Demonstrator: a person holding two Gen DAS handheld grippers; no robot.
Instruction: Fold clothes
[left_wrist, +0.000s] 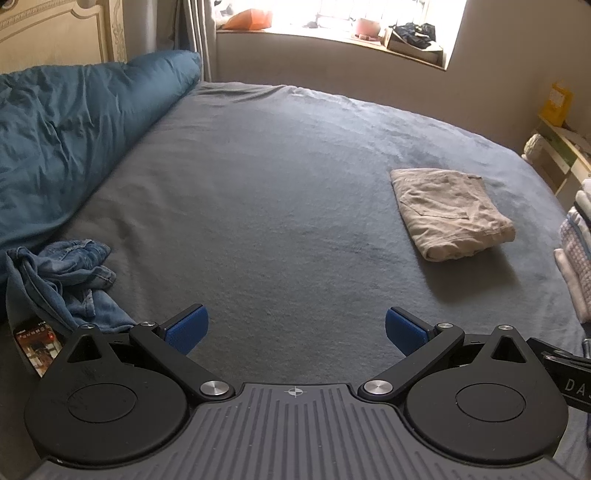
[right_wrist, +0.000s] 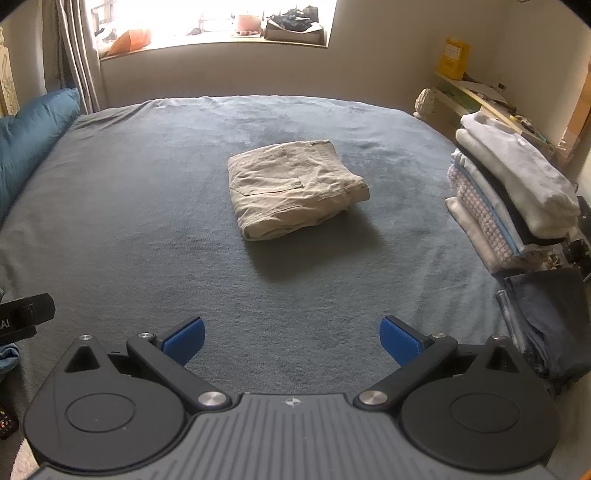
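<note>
Trousers (right_wrist: 295, 190), beige, lie folded in a compact block mid-bed, clear of everything, which we judge leaves room to work. Crumpled jeans (left_wrist: 70, 284) sit at the bed's left edge beside the blue duvet (left_wrist: 74, 144); a folded stack (right_wrist: 513, 199) stands at the right edge. Left gripper (left_wrist: 295, 332) and right gripper (right_wrist: 291, 338) both hang spread wide, holding nothing, above the grey blanket (right_wrist: 184, 258).

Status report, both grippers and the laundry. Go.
Left gripper open, empty. Right gripper open, empty. Beige trousers folded on bed; jeans crumpled, unfolded. Nothing in the way.
</note>
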